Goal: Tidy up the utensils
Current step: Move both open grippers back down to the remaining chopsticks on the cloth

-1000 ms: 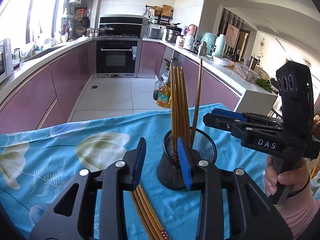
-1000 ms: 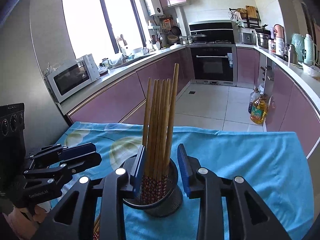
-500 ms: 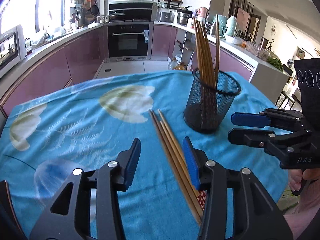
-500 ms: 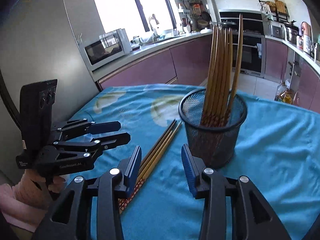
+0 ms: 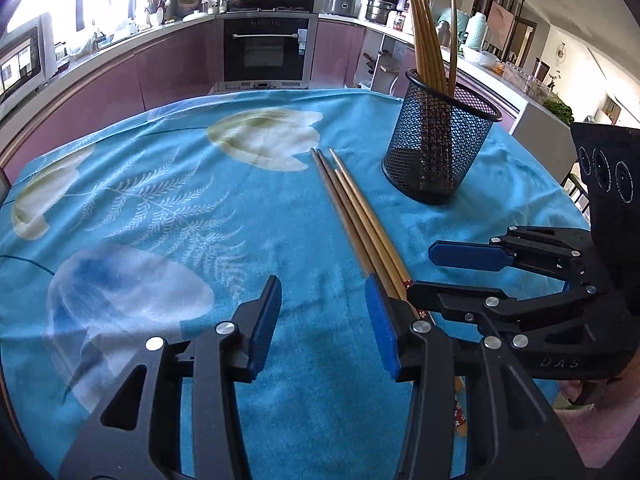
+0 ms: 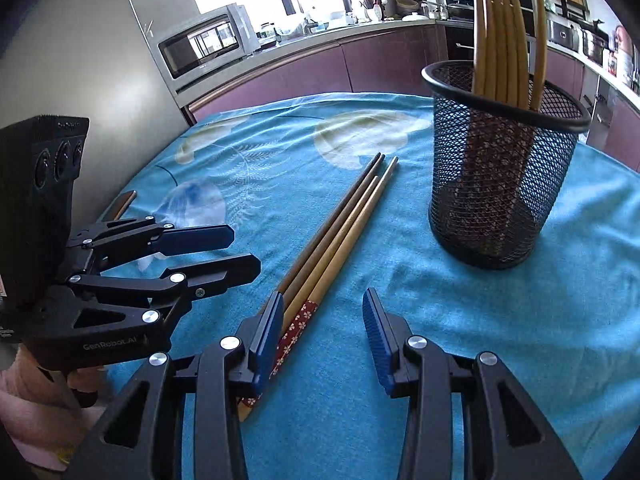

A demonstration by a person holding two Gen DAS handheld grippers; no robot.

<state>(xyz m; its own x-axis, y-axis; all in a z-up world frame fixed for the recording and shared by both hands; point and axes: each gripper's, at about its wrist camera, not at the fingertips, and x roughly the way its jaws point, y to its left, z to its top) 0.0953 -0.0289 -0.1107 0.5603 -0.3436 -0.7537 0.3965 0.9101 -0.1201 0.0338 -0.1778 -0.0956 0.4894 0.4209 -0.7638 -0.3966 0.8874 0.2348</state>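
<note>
- Looking along the left gripper (image 5: 324,316), its jaws are standing apart and gripping nothing, hovering low over the blue cloth (image 5: 160,200).
- Lying just ahead and to its right are four loose chopsticks (image 5: 356,216), their patterned ends passing beside its right finger; they are still waiting to be sorted.
- Standing further ahead to the right is the mesh cup (image 5: 438,144), already holding several chopsticks upright, so the job is looking partly done.
- Reaching in from the right is the right gripper (image 5: 424,268), turned sideways with its fingers pointing toward the loose bundle.
- Looking along the right gripper (image 6: 322,328), its jaws are also spread and holding nothing, angled down at the cloth.
- Lying ahead and slightly left are the loose chopsticks (image 6: 340,232), their patterned ends running past its left finger.
- Standing ahead to the right is the mesh cup (image 6: 500,168), well apart from the bundle.
- Hovering at the left is the left gripper (image 6: 240,252), likewise released.
</note>
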